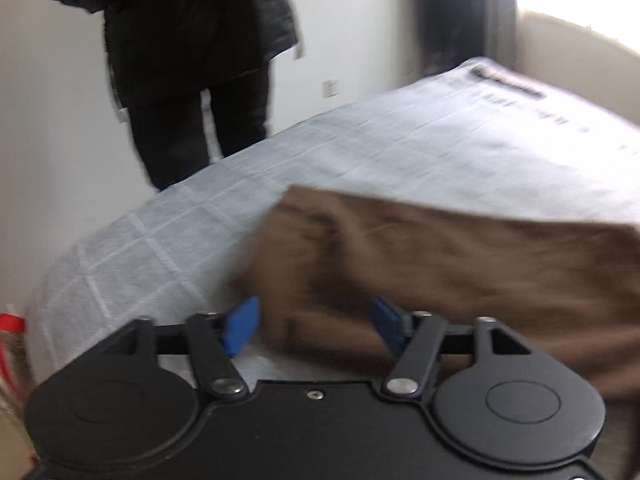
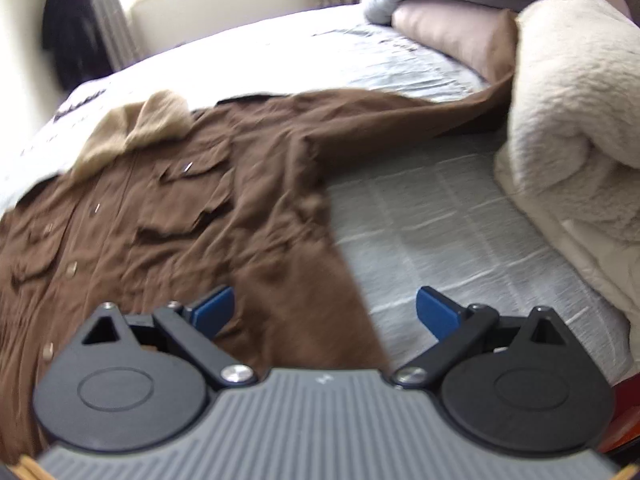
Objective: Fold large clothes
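1. Left wrist view: the left gripper (image 1: 312,326) stands with its blue-padded jaws apart, released; the edge of the brown cloth shirt (image 1: 440,264) lies between and beyond them, but the pads do not press on it; the picture is blurred.
2. Right wrist view: the right gripper (image 2: 326,312) has its jaws spread wide, grasping nothing; the shirt's lower edge lies under the left pad, and bare pale grey checked bedsheet (image 2: 432,216) under the right.
3. That brown button-front shirt (image 2: 192,208) lies spread flat on the bed, tan collar (image 2: 132,132) away from the gripper; one sleeve stretches out toward a cream fleecy blanket (image 2: 572,120) heaped at the right, and its end seems to reach it.
4. A person in a black padded coat (image 1: 180,28) stands at the bed's far side in the left view.
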Demonstrator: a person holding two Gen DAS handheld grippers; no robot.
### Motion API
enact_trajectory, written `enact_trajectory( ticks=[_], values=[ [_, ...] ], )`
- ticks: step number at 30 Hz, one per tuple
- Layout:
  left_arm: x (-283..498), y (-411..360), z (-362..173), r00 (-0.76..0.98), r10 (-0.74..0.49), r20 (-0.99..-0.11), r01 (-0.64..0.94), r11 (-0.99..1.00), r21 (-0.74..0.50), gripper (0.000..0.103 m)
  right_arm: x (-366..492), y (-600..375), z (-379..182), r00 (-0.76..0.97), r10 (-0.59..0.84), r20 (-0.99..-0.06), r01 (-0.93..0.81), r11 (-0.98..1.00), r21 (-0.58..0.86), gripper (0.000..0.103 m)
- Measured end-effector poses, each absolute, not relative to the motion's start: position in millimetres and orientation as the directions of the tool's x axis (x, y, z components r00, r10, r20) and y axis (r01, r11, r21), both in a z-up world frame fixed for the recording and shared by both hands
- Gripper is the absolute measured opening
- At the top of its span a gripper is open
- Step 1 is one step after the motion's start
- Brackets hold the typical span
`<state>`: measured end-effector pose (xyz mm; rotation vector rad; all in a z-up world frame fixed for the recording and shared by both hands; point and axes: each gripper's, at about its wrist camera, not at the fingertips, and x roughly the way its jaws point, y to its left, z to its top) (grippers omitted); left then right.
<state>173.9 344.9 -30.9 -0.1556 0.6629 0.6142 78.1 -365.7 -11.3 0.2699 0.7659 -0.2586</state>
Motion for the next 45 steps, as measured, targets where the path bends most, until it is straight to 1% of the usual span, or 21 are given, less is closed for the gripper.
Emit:
enact_trajectory(
  ticks=[3, 5, 6, 7, 8, 11, 13, 17, 21, 23, 25, 27, 29, 31, 32, 33, 35, 36, 37, 40, 45],
  values=[
    [172, 322, -19, 0.675, 0.396, -0.623, -0.504, 0.863, 0.003, 0.071, 84, -382, -3, 0.710, -0.162, -0.686, 0.360, 0.920, 0.154, 0.099],
    [173, 305, -14, 0.702, 0.311, -0.641, -0.437, 0.898, -0.042, 0.073, 89, -393, 5, 0.723, -0.179, -0.667, 0.373, 0.914, 0.159, 0.099],
    [175, 296, -13, 0.710, 0.271, -0.650, -0.405, 0.912, -0.063, 0.077, 93, -398, 10, 0.732, -0.182, -0.656, 0.374, 0.913, 0.164, 0.099],
    [175, 286, -13, 0.717, 0.232, -0.657, -0.374, 0.924, -0.082, 0.087, 96, -403, 15, 0.743, -0.186, -0.643, 0.376, 0.910, 0.171, 0.099],
    [176, 276, -12, 0.727, 0.196, -0.658, -0.342, 0.934, -0.100, 0.094, 100, -409, 20, 0.753, -0.192, -0.630, 0.383, 0.905, 0.182, 0.099],
    [176, 242, -11, 0.747, 0.114, -0.655, -0.257, 0.958, -0.125, 0.094, 118, -426, 28, 0.762, -0.220, -0.610, 0.426, 0.878, 0.216, 0.099],
    [174, 221, -13, 0.753, 0.069, -0.655, -0.207, 0.969, -0.135, 0.094, 138, -434, 26, 0.748, -0.250, -0.615, 0.476, 0.848, 0.235, 0.099],
    [170, 186, -15, 0.749, -0.014, -0.663, -0.113, 0.982, -0.149, 0.094, 177, -438, 15, 0.674, -0.384, -0.631, 0.631, 0.744, 0.220, 0.100],
    [165, 159, -13, 0.744, -0.058, -0.665, -0.052, 0.988, -0.144, 0.094, 208, -424, 6, 0.564, -0.537, -0.628, 0.782, 0.591, 0.197, 0.101],
    [163, 153, -12, 0.746, -0.080, -0.661, -0.030, 0.988, -0.154, 0.094, 218, -418, 1, 0.559, -0.548, -0.622, 0.799, 0.556, 0.228, 0.099],
    [160, 147, -11, 0.742, -0.096, -0.664, -0.010, 0.988, -0.154, 0.094, 231, -417, -6, 0.547, -0.556, -0.626, 0.810, 0.541, 0.227, 0.097],
    [158, 143, -12, 0.739, -0.102, -0.667, 0.006, 0.990, -0.144, 0.094, 242, -426, -15, 0.493, -0.582, -0.646, 0.844, 0.499, 0.195, 0.091],
    [157, 141, -14, 0.735, -0.098, -0.671, 0.007, 0.990, -0.138, 0.094, 249, -440, -26, 0.435, -0.595, -0.675, 0.879, 0.442, 0.178, 0.088],
    [157, 141, -17, 0.726, -0.099, -0.681, 0.004, 0.990, -0.140, 0.094, 256, -457, -37, 0.381, -0.601, -0.703, 0.903, 0.405, 0.143, 0.080],
    [157, 141, -19, 0.721, -0.103, -0.685, 0.003, 0.989, -0.145, 0.094, 259, -464, -44, 0.371, -0.589, -0.718, 0.903, 0.409, 0.131, 0.069],
    [158, 141, -20, 0.717, -0.107, -0.689, 0.004, 0.989, -0.149, 0.094, 263, -471, -49, 0.386, -0.568, -0.727, 0.891, 0.434, 0.133, 0.042],
    [159, 139, -20, 0.714, -0.113, -0.691, 0.011, 0.989, -0.151, 0.094, 267, -479, -52, 0.424, -0.537, -0.729, 0.859, 0.492, 0.137, 0.019],
    [159, 138, -20, 0.715, -0.115, -0.690, 0.015, 0.989, -0.150, 0.094, 267, -478, -48, 0.447, -0.538, -0.715, 0.843, 0.522, 0.134, 0.012],
    [160, 138, -20, 0.715, -0.116, -0.689, 0.018, 0.989, -0.149, 0.094, 267, -473, -42, 0.484, -0.545, -0.685, 0.818, 0.561, 0.131, 0.010],
    [167, 135, -21, 0.712, -0.127, -0.690, 0.027, 0.988, -0.154, 0.094, 267, -448, -17, 0.577, -0.567, -0.588, 0.726, 0.686, 0.052, 0.008],
    [176, 123, -18, 0.714, -0.159, -0.682, 0.051, 0.983, -0.176, 0.094, 266, -389, 23, 0.750, -0.457, -0.479, 0.499, 0.865, -0.044, 0.007]
  ],
)
